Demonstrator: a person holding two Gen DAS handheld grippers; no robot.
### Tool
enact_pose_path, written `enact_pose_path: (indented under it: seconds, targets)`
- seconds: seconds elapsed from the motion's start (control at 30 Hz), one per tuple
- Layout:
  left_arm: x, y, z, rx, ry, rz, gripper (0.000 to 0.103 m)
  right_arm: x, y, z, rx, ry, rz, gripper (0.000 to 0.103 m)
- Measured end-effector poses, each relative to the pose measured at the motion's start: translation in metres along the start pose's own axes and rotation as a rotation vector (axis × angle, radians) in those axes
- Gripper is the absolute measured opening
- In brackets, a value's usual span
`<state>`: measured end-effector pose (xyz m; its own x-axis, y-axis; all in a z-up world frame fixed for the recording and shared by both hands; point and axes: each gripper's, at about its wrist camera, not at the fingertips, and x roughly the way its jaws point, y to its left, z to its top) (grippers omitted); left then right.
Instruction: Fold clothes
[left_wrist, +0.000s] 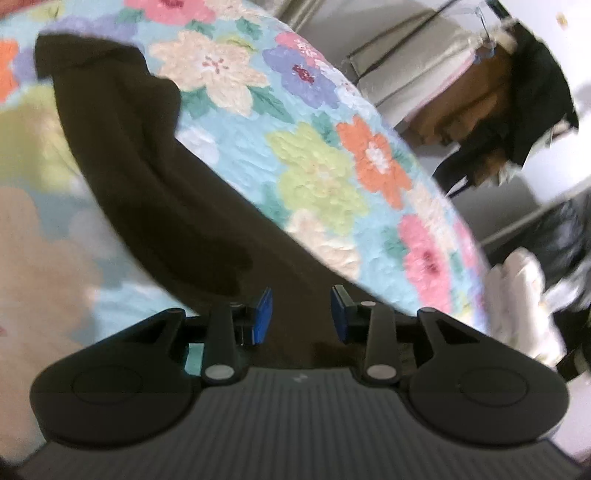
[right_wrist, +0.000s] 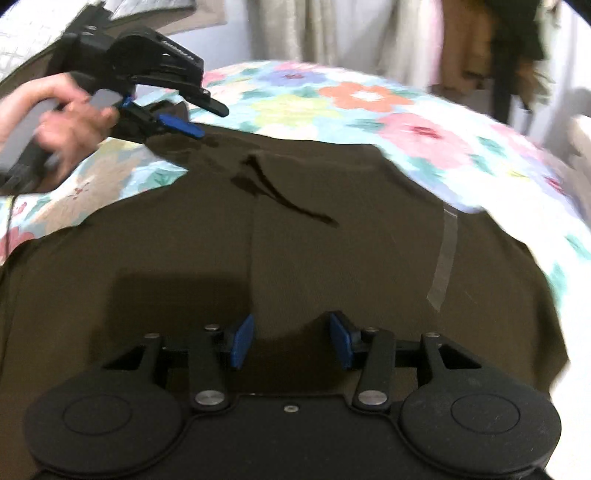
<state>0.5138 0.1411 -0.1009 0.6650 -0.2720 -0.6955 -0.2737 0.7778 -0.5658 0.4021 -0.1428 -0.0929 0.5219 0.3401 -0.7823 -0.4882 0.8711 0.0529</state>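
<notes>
A dark brown garment (right_wrist: 332, 258) lies spread across a bed covered by a floral quilt (right_wrist: 424, 129), and everything else is placed against that garment. The right tongs (right_wrist: 291, 341) hover over its broad middle, blue pads parted with only flat cloth showing in the gap, gripping nothing. A grey strip (right_wrist: 445, 258) runs down the cloth toward the garment's right side. At the garment's far left corner the left tongs (right_wrist: 192, 114), held in a person's hand (right_wrist: 70, 118), stand parted just above the cloth edge. From the left wrist view, the left tongs (left_wrist: 301, 314) sit apart over the garment (left_wrist: 155, 184), nothing pinched. Beyond the garment, past the bed, hang clothes (right_wrist: 480, 48).
</notes>
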Motion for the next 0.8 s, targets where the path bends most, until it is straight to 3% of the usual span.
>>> enact_pose_path:
  seconds: [0.07, 0.2, 0.37, 0.5, 0.67, 0.8]
  targets:
    - [-0.003, 0.012, 0.002, 0.04, 0.011, 0.043, 0.034, 0.02, 0.001, 0.018, 0.007, 0.034, 0.003, 0.052]
    - [-0.012, 0.044, 0.012, 0.036, 0.02, 0.081, 0.034, 0.04, 0.007, 0.055, -0.046, -0.006, -0.014, 0.049]
    - [-0.025, 0.074, 0.023, 0.058, 0.011, 0.133, 0.034, 0.058, 0.002, 0.098, -0.023, -0.102, -0.001, 0.033]
    - [-0.029, 0.091, 0.034, 0.06, 0.008, 0.127, 0.036, 0.047, -0.003, 0.127, 0.05, -0.272, 0.041, 0.032]
    - [-0.036, 0.109, 0.056, 0.108, -0.054, 0.15, 0.042, 0.016, -0.002, 0.108, 0.253, -0.369, 0.127, 0.033]
    - [-0.036, 0.129, 0.083, 0.093, -0.088, 0.168, 0.049, 0.004, -0.003, 0.067, 0.36, -0.267, 0.118, 0.034]
